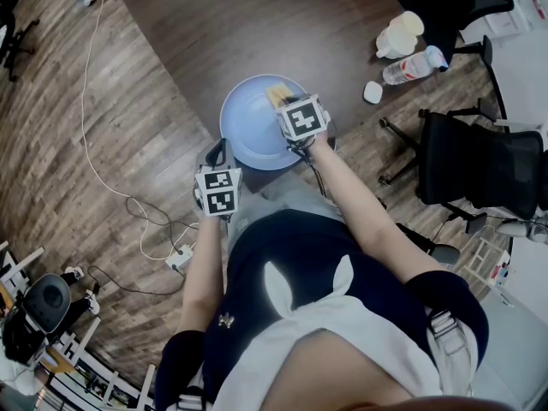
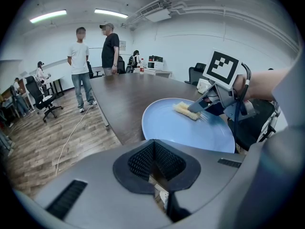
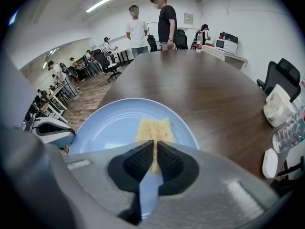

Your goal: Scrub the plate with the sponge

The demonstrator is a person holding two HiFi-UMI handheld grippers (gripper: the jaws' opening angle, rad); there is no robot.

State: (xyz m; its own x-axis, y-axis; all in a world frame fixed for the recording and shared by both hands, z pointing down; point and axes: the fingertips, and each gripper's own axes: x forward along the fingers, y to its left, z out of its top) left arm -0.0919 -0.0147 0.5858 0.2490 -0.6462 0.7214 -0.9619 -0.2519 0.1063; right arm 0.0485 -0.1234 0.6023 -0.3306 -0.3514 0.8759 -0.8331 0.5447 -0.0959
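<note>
A light blue plate [image 1: 248, 135] lies at the near edge of a dark wooden table [image 1: 257, 24]. On its far right part lies a yellow sponge [image 1: 277, 92]. My right gripper [image 1: 285, 103] is shut on the sponge and holds it flat on the plate; the right gripper view shows the sponge [image 3: 153, 127] between the pads, on the plate [image 3: 109, 128]. My left gripper [image 1: 217, 151] sits off the table at the plate's left near rim, jaws shut with nothing seen between them. The left gripper view shows the plate [image 2: 176, 130], the sponge [image 2: 186, 110] and the right gripper [image 2: 201, 109].
A cream jug [image 1: 399, 34], a water bottle [image 1: 413, 65] and a small white lid [image 1: 372, 92] stand at the table's right end. Black office chairs [image 1: 479, 157] are at the right. A white cable [image 1: 92, 157] runs over the wood floor at left. Two people [image 2: 95, 61] stand by the table's far end.
</note>
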